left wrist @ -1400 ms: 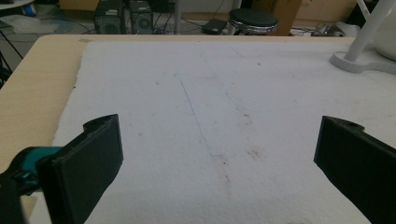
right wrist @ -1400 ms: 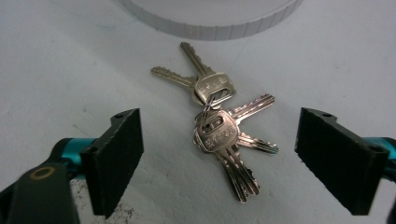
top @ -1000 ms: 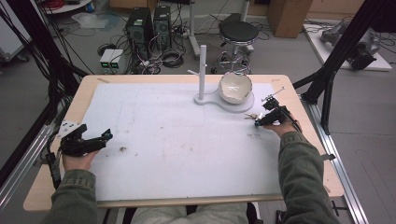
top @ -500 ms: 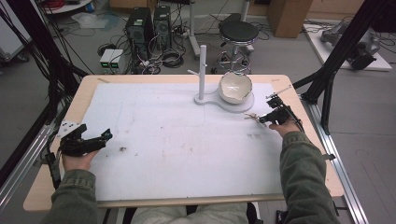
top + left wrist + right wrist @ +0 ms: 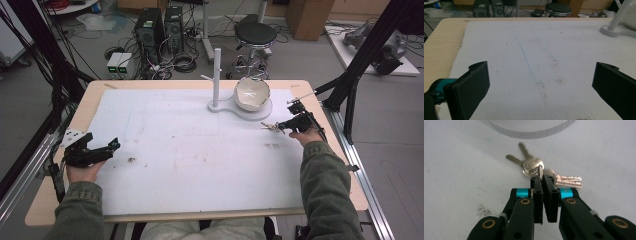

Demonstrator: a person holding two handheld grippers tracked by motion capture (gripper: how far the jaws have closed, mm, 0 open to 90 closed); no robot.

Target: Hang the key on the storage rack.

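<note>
While bowl [image 5: 252, 93] sits empty, claw [image 5: 541, 176] grips keys [image 5: 534, 166].

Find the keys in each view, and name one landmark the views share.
High view: keys at right, at the right gripper tips, below the stand's base.
Left gripper view: no keys; base top right.
Right gripper view: keys at centre, pinched; base along the top.

Support: wooden table [image 5: 90, 100] | Cover: white mat [image 5: 200, 160] | On mat: white peg stand [image 5: 216, 80] with bowl [image 5: 252, 93]; bunch of keys [image 5: 536, 168]
</note>
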